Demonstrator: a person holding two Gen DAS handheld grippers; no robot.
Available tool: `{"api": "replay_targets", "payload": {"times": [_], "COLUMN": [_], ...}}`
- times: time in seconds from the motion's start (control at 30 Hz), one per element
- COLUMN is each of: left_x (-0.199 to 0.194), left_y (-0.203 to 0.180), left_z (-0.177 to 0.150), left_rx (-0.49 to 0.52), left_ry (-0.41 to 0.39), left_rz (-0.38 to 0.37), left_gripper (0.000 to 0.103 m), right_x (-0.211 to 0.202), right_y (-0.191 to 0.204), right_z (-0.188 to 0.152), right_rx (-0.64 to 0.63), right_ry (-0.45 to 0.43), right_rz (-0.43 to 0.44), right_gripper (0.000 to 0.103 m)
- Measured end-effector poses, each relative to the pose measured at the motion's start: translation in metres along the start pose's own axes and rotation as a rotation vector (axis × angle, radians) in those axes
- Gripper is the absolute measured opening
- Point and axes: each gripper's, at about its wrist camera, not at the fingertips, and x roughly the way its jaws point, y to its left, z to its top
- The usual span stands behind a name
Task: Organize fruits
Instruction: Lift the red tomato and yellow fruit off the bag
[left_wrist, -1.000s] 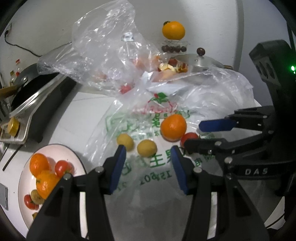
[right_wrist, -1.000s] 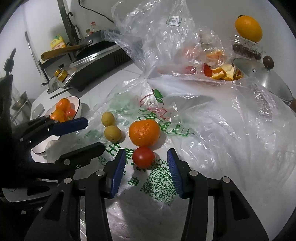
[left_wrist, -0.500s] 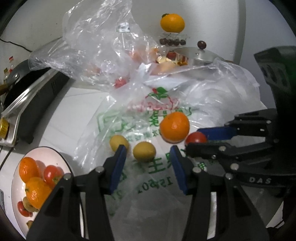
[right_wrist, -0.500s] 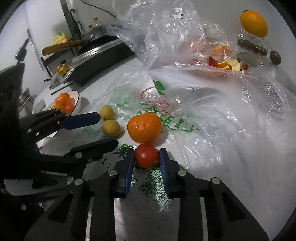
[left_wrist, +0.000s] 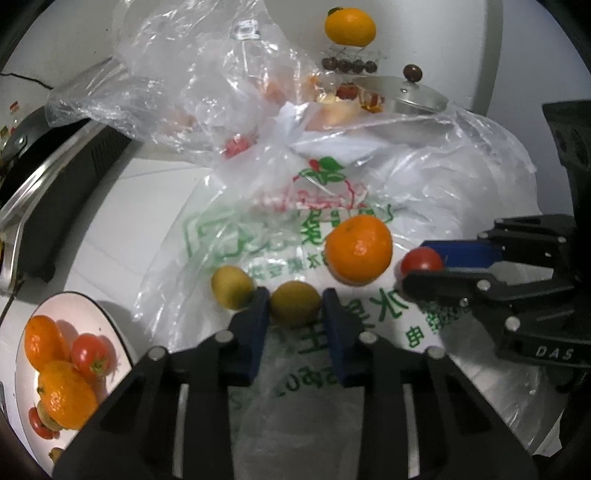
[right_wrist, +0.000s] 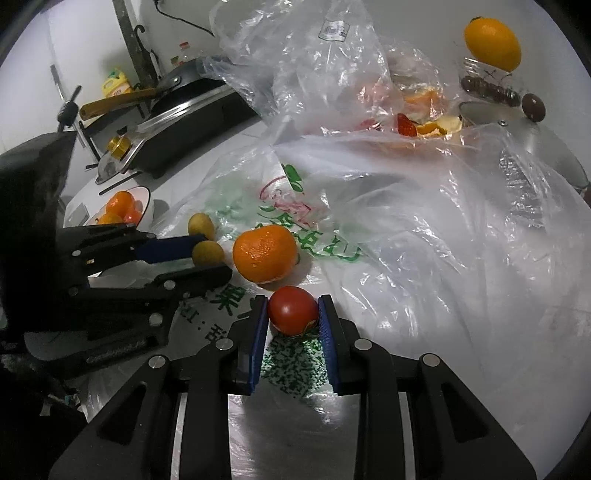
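Observation:
A small yellow-green fruit (left_wrist: 295, 302) lies on the printed plastic bag (left_wrist: 280, 206). My left gripper (left_wrist: 294, 299) is closing on it, with the blue pads against both its sides. A second yellow-green fruit (left_wrist: 232, 287) sits just left of that gripper's left finger. To the right is a large orange (left_wrist: 358, 251). My right gripper (right_wrist: 293, 306) is shut on a red tomato (right_wrist: 293, 310), which rests on the bag in front of the orange (right_wrist: 265, 253). A white plate (left_wrist: 92, 306) at lower left holds oranges and tomatoes.
A crumpled clear bag (left_wrist: 207, 81) with more fruit stands at the back. Beside it are a steel pot lid (left_wrist: 406, 96) and an orange (left_wrist: 350, 27) on a stand. A black stove with a pan (left_wrist: 55, 192) fills the left side.
My left gripper slid forward and closed onto the nearer yellow-green fruit. My right gripper closed onto the tomato and has stayed in place.

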Motion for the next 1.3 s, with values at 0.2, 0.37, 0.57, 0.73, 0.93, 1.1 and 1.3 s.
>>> {"api": "replay_targets", "payload": {"times": [0.2, 0.37, 0.57, 0.73, 0.93, 1.1, 1.3], "left_x": [-0.004, -0.018, -0.037, -0.052, -0.07, -0.083, -0.095], "left_y": [-0.004, -0.007, -0.009, -0.009, -0.005, -0.001, 0.006], "left_z": [-0.003, -0.004, -0.007, -0.01, -0.017, -0.026, -0.038], "left_rx": [0.017, 0.016, 0.016, 0.015, 0.007, -0.006, -0.02], "left_ry": [-0.007, -0.036, -0.069, -0.091, -0.115, -0.127, -0.135], "left_rz": [-0.006, -0.024, -0.036, -0.033, -0.025, -0.021, -0.013], "left_gripper": [0.029, 0.029, 0.029, 0.029, 0.029, 0.029, 0.029], "right_x": [-0.002, -0.009, -0.019, -0.028, -0.039, -0.044, -0.048], "right_y": [0.003, 0.006, 0.016, 0.025, 0.038, 0.05, 0.065], "right_z": [0.001, 0.001, 0.0, -0.001, -0.002, -0.003, -0.004], "right_rx": [-0.003, -0.007, -0.016, -0.029, -0.046, -0.063, -0.08], "right_ry": [-0.003, -0.012, -0.025, -0.037, -0.052, -0.058, -0.063], "right_rz": [-0.006, -0.018, -0.026, -0.03, -0.033, -0.037, -0.032], "right_gripper": [0.029, 0.029, 0.029, 0.029, 0.029, 0.029, 0.029]}}
